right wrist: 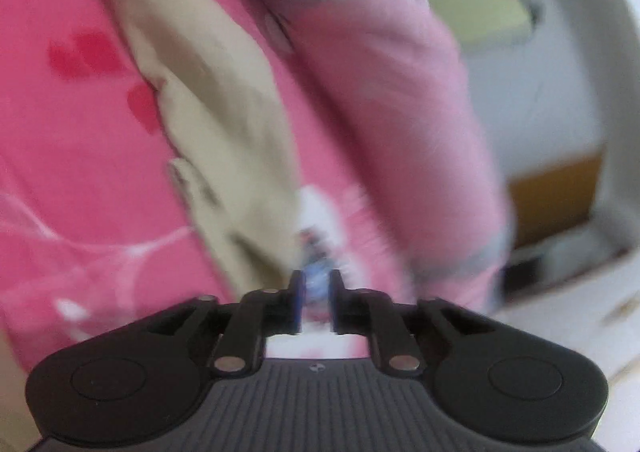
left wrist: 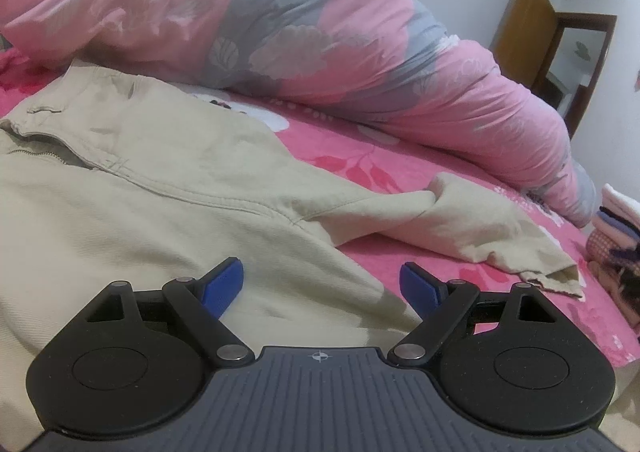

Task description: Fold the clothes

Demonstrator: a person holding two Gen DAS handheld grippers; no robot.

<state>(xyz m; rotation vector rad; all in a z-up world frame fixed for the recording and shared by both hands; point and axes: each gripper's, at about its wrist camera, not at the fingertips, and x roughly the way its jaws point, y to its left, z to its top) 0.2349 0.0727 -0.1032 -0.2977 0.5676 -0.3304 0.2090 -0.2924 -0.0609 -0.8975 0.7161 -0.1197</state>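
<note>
Directly beneath left tool, jacket.

Left wrist view low over beige jacket, facing quilt; right wrist view blurred, sharing both

A bulky pink-and-grey duvet heaps along the far side of the bed, walling off that edge. The beige jacket lies flat over the near part, its sleeve trailing right. Bare sheet between sleeve and duvet leaves an open lane. Folded clothes crowd the right edge.
</note>
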